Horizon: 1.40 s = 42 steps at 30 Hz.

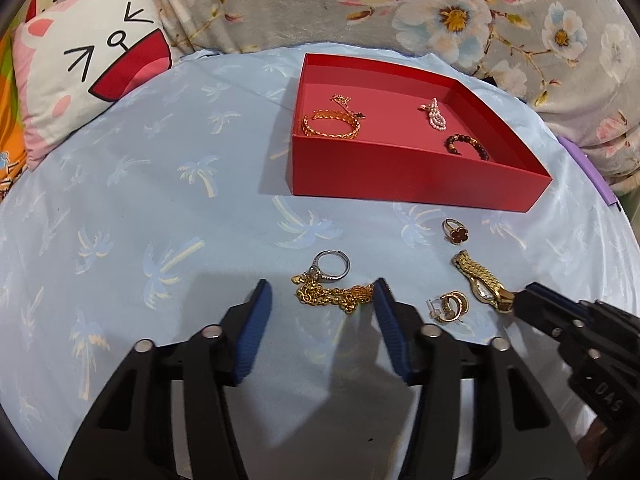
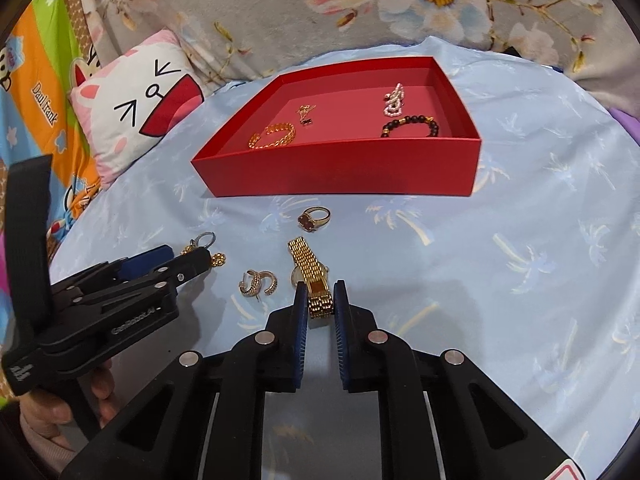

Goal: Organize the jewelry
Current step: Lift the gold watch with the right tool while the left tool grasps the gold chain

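Gold watch point(image 2: 311, 276) lies with its strap end pinched between the right gripper's point(image 2: 320, 300) 2 blue fingers. Ahead of the left gripper point(image 1: 322, 300), whose fingers stand wide apart, a gold chain point(image 1: 334, 294) sits between the tips. Beyond both, the red box point(image 1: 400, 176) holds 4 pieces.

In the right wrist view the left gripper point(image 2: 176, 258) at lower left hides most of the gold chain point(image 2: 218, 259) and silver ring point(image 2: 205, 239) — while the watch's point(image 2: 312, 276) dial sits mostly hidden under its own band, unreadable.
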Tool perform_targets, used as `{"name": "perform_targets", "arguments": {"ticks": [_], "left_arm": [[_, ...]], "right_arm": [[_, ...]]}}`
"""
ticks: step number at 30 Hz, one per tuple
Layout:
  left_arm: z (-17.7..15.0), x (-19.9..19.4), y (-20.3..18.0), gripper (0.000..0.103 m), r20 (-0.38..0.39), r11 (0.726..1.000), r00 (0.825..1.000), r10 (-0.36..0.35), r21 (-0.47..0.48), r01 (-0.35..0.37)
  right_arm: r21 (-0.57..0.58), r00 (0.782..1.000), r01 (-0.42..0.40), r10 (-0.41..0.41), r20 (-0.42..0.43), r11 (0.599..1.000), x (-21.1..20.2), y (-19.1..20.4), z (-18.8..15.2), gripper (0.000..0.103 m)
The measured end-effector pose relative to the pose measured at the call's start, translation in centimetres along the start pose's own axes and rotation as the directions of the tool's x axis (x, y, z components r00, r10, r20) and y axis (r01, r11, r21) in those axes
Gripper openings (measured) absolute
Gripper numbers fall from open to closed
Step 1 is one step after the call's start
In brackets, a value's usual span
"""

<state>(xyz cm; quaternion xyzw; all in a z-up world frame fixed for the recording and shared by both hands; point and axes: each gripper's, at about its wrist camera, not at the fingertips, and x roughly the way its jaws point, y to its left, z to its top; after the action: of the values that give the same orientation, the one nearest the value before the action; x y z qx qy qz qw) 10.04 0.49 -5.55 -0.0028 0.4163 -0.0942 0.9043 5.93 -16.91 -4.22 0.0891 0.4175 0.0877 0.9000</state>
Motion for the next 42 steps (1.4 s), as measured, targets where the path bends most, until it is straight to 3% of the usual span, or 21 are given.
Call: {"name": "perform_targets", "arguments": {"ticks": [4,6,15,22,35,42], "left_arm": [[0.1,0.1,0.1,0.024,0.003,1.0,1.0,-0.022,-0.005,0.022],[0.1,0.0,0.3,0.006,0.0,0.999,0.999,-0.05,-0.007,0.05],[-0.4,-1.5,0.1,0.004,-0.01,0.992,0.992,-0.129,-0.018,0.129],[0.0,-4.4,0.2,0.004,0.023,0.986,0.986,-0.162,-0.028,0.163],[3.1,-9.4,0.3,0.004,0.102,0.976,0.971,-0.214,-0.012,0.216],[6.9,-10.7,-0.5,0.004,0.16,0.973,0.96,-0.229,0.016,0.229]], "right_arm": [[0.017,1.0,-0.003,0.002,0.008,1.0,-0.5,-0.3,0.0,0.012],[0.022,1.0,-0.004,0.004,0.01,1.0,-0.6,-0.4,0.0,0.012],[0.032,0.999,-0.009,0.008,0.033,0.999,-2.3,-0.4,-0.1,0.011],[0.044,0.995,-0.008,0.003,0.1,0.999,-5.2,-0.5,0.3,0.011],[0.049,0.982,-0.007,-0.003,0.187,0.999,-8.7,-0.8,2.0,0.011],[0.029,0.97,-0.014,0.006,0.245,0.999,-9.6,-1.1,5.5,0.011]]}}
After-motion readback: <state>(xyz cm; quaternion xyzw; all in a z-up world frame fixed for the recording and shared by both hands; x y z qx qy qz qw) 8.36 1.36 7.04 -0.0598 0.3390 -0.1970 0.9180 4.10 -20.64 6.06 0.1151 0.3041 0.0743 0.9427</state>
